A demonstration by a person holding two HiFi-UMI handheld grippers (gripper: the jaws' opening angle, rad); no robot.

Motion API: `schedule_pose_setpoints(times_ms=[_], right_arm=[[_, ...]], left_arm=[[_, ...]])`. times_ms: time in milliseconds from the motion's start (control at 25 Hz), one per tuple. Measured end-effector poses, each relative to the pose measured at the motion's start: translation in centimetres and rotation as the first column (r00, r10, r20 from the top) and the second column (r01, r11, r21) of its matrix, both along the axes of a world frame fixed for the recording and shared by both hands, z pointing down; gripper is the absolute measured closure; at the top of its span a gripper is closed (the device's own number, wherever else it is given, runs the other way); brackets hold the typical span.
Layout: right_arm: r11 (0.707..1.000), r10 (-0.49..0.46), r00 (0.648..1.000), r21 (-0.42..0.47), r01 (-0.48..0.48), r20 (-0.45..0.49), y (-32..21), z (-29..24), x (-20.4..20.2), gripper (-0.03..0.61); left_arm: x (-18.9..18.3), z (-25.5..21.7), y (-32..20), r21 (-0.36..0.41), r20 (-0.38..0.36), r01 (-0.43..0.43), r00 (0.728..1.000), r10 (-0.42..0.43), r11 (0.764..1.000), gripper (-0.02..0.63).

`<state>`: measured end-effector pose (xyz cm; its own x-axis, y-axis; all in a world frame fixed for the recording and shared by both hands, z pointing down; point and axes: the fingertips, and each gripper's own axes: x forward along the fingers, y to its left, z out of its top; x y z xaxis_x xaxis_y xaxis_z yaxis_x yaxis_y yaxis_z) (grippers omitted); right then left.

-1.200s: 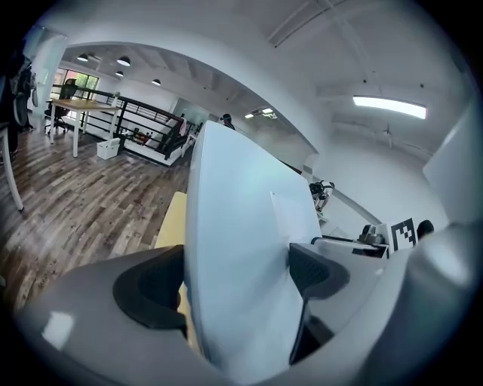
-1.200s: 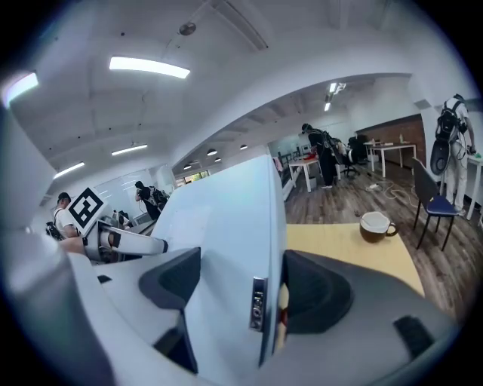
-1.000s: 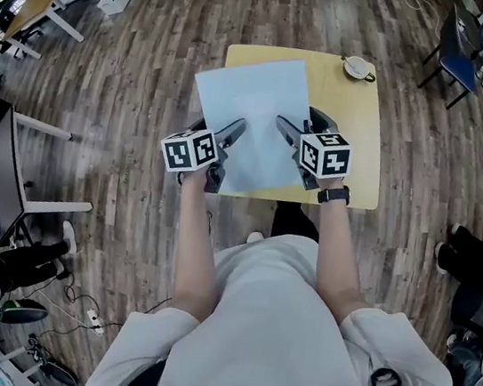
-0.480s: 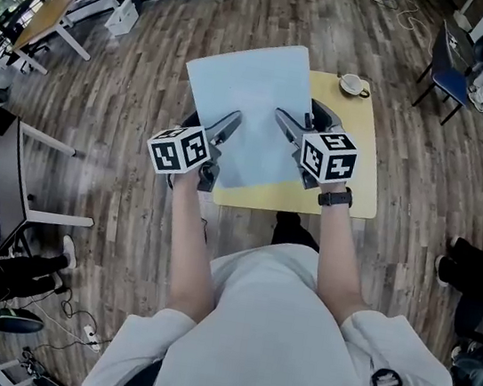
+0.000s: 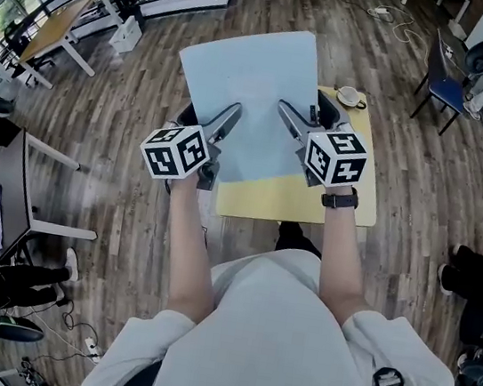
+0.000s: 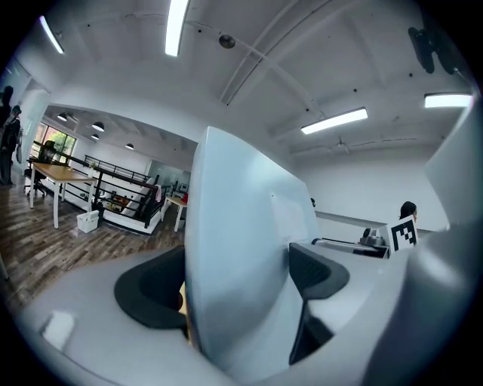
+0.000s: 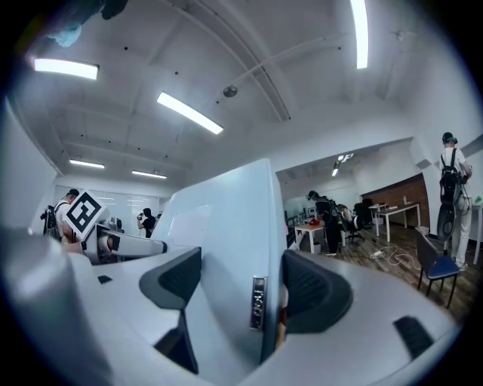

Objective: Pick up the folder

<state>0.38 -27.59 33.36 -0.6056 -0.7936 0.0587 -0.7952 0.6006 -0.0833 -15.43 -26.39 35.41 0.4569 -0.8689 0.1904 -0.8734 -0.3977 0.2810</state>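
A pale blue folder point(image 5: 248, 99) is held up off the yellow table point(image 5: 313, 198), tilted with its far edge raised. My left gripper point(image 5: 228, 118) is shut on its left near edge, and my right gripper point(image 5: 286, 115) is shut on its right near edge. In the left gripper view the folder point(image 6: 241, 279) stands between the two dark pads point(image 6: 147, 294). In the right gripper view the folder point(image 7: 226, 256), with a small metal clip on its edge, is pinched between the pads point(image 7: 313, 290).
A white cup point(image 5: 351, 96) on a saucer sits at the table's far right corner. A blue chair point(image 5: 444, 70) stands to the far right on the wood floor. Other tables point(image 5: 55, 25) and a seated person's legs point(image 5: 473, 267) are around.
Both grippers have lifted the folder higher off the table and tipped its far edge up; it now covers less of the tabletop.
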Motion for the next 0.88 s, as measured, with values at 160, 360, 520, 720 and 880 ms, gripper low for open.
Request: schedule_pose_setpoints(times_ms=[160, 360, 520, 720, 880], right_arm=[[0.999, -0.003, 1.000, 0.050, 0.001, 0.025, 0.8, -2.4, 0.0, 0.222], [0.992, -0.001, 0.999, 0.128, -0.003, 0.038, 2.2, -5.8, 0.3, 0.222], [0.986, 0.000, 0.999, 0.169, -0.006, 0.037, 3.2, -7.3, 0.6, 0.224], [0.985, 0.004, 1.000, 0.175, -0.009, 0.025, 4.1, -7.2, 1.2, 0.224], [0.987, 0.011, 1.000, 0.162, -0.013, 0.019, 4.5, -6.9, 0.9, 0.224]], left_arm=[[-0.1, -2.8, 0.7, 0.072, 0.024, 0.001, 1.000, -0.003, 0.997, 0.173], [0.2, -6.6, 2.0, 0.171, 0.054, -0.003, 0.999, -0.006, 0.985, 0.173], [0.5, -8.3, 2.8, 0.221, 0.064, -0.013, 0.998, -0.001, 0.975, 0.173], [1.2, -8.3, 3.7, 0.234, 0.084, -0.021, 0.996, 0.001, 0.972, 0.173], [0.9, -7.9, 4.0, 0.219, 0.076, -0.023, 0.997, 0.006, 0.975, 0.173]])
